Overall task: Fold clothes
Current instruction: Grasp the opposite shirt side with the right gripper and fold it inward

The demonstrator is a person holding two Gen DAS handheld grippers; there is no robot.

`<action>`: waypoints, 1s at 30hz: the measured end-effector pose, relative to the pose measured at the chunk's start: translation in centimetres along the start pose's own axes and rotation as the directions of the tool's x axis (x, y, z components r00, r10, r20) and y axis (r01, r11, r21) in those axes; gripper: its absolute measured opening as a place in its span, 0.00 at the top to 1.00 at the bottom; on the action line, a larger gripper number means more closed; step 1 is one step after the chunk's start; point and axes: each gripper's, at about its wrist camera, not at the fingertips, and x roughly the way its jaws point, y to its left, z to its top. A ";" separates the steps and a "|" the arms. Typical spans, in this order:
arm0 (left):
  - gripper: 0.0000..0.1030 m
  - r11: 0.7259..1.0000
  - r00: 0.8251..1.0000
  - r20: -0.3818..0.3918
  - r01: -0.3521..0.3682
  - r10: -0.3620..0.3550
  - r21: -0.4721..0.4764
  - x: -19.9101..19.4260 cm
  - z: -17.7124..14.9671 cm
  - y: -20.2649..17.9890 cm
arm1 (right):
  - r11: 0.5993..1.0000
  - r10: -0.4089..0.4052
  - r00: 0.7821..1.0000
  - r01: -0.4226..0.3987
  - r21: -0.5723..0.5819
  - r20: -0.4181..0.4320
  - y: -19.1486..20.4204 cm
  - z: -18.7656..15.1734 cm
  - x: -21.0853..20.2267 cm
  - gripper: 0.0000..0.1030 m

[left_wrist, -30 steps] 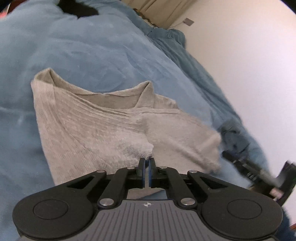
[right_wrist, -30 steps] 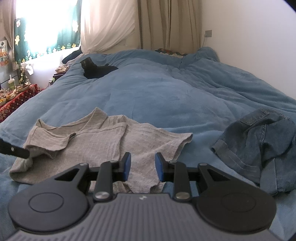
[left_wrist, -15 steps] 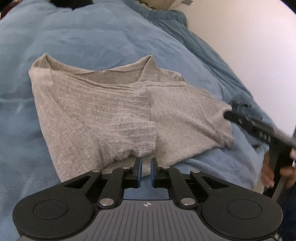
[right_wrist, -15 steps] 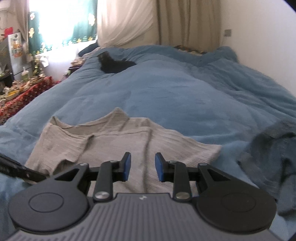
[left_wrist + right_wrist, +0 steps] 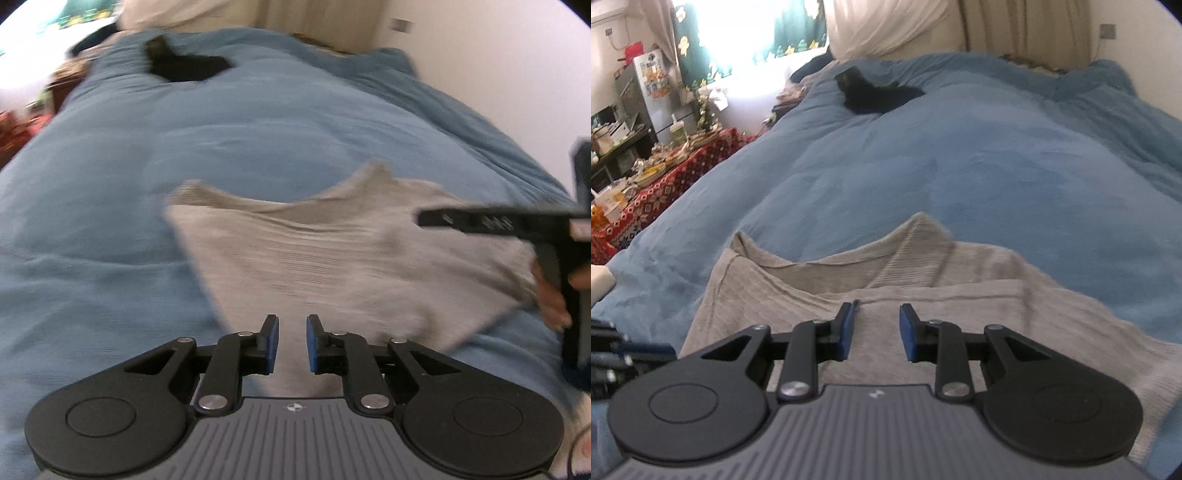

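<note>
Left jaws: the left gripper (image 5: 289, 341) stands parted with nothing between its pads; its jaws have just been opening, and only cloth shows through the gap.
Right jaws: the right gripper (image 5: 876, 330) is parted a little wider, also empty, hovering above the folded cloth.
Task's thing: one grey ribbed top (image 5: 923, 295), lying on the blue duvet (image 5: 923, 166) directly ahead of and below both pairs of jaws, its sleeve already laid across the body and its collar pointing away.
Step in hand: judging by the layout, a sleeve fold has been set down and let go; both tools are between grips.
Next move: likely calls for each pair of jaws to close on an edge of the near hem or side, then carry it over evenly so the layers do not slide.
Beyond the jaws: one dark garment (image 5: 879, 94) far off near the pillows.
Count: two grippers, one grey top, one dark garment, one duvet.
Right hand (image 5: 554, 295): seen from the left wrist view, holding its tool beside the top's right edge.
</note>
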 end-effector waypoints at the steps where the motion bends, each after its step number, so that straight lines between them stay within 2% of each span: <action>1: 0.86 0.999 0.999 -0.001 -0.035 0.035 -0.021 0.1 0.2 1.1 | 1.000 0.007 1.000 -0.007 0.000 -0.010 0.3 0.1 0.7 0.71; 5: 0.86 0.985 0.995 0.005 -0.098 0.100 -0.140 0.7 1.0 5.0 | 1.000 0.018 0.998 -0.017 0.008 -0.053 1.3 0.2 3.1 0.71; 8: 0.86 0.965 0.993 0.008 -0.114 0.119 -0.236 1.2 1.5 7.6 | 1.000 0.012 0.997 -0.011 0.011 -0.080 1.8 0.2 4.4 0.74; 10: 0.86 0.955 0.993 0.011 -0.107 0.115 -0.275 1.5 1.8 8.6 | 1.000 0.002 0.996 -0.001 0.007 -0.093 2.2 0.1 5.2 0.94; 12: 0.86 0.952 0.994 0.013 -0.101 0.110 -0.290 1.8 1.8 9.0 | 0.999 -0.034 0.996 0.034 -0.010 -0.087 2.6 0.2 5.3 0.98; 14: 0.85 0.954 0.994 0.016 -0.100 0.109 -0.283 1.9 1.8 8.9 | 0.996 -0.081 0.994 0.079 -0.041 -0.068 3.1 0.2 4.9 0.98; 17: 0.79 0.958 0.994 0.020 -0.097 0.106 -0.269 2.2 1.6 8.6 | 0.985 -0.145 0.989 0.141 -0.102 -0.032 4.0 0.3 4.1 0.98; 21: 0.79 0.961 0.996 0.011 -0.078 0.084 -0.267 2.7 1.5 8.2 | 0.988 -0.139 0.986 0.132 -0.083 -0.089 3.6 0.0 5.3 0.96; 24: 0.79 0.967 0.997 0.015 -0.068 0.074 -0.245 2.4 1.4 7.6 | 0.991 -0.130 0.989 0.129 -0.029 -0.072 2.7 0.2 4.1 0.81; 30: 0.79 0.974 0.998 0.008 -0.061 0.064 -0.217 2.0 1.0 6.5 | 0.994 -0.105 0.990 0.103 -0.025 -0.095 2.8 -1.2 0.4 0.81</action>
